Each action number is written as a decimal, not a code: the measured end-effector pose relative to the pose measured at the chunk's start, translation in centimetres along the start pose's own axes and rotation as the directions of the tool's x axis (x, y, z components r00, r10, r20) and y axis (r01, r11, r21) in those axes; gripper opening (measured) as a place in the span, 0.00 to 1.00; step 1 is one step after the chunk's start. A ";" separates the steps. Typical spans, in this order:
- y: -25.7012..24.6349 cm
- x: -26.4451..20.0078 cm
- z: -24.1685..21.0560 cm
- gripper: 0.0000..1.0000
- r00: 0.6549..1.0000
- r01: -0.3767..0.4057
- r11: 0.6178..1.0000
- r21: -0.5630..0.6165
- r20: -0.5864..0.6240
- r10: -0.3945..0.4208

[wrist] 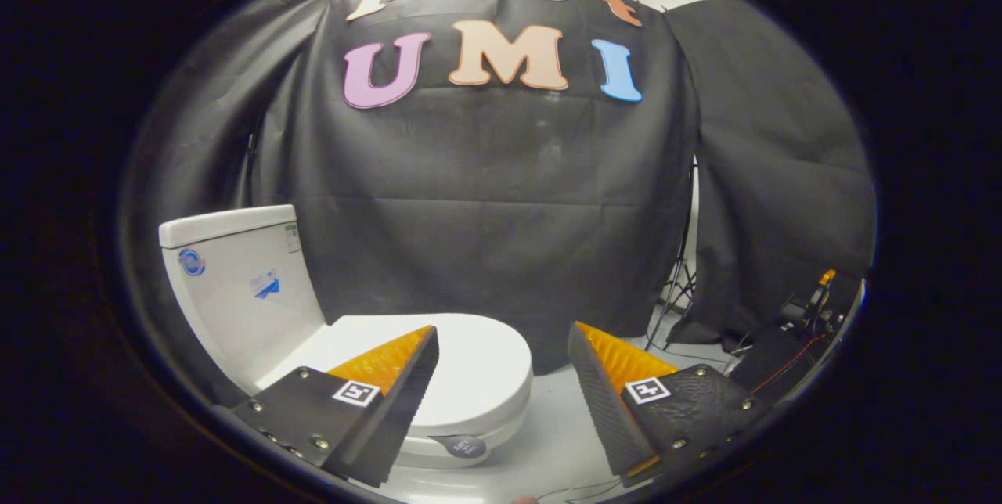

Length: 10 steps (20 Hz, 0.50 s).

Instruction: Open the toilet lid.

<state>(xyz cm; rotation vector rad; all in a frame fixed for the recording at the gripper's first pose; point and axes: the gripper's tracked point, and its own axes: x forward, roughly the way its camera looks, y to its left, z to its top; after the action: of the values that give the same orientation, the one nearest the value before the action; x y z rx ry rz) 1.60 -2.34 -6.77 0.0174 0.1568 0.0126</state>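
Lid (462, 347) down flat on the toilet (235, 277), left of centre; your gripper (501, 343) hangs above it, jaws spread wide, holding nothing.

- The gripper view looked forward along the gripper (501, 347), from above and near the toilet (470, 379).
- It faced the booth's cloth wall (485, 207) beyond.

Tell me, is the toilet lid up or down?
Down. The toilet lid lies flat over the bowl, below the tank. The gripper hangs open above it, touching nothing.
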 end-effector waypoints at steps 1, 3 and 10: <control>-0.2 0.4 -0.8 0.98 1.000 0.004 1.000 0.006 -0.026 -0.004; -0.2 1.3 -2.6 0.98 0.996 0.000 0.999 0.032 -0.089 0.003; -0.8 3.0 -8.4 0.98 0.958 0.068 0.988 0.139 -0.286 -0.026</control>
<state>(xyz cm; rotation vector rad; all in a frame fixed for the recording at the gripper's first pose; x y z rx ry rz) 3.29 -2.95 -15.52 0.1601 0.4457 -0.0448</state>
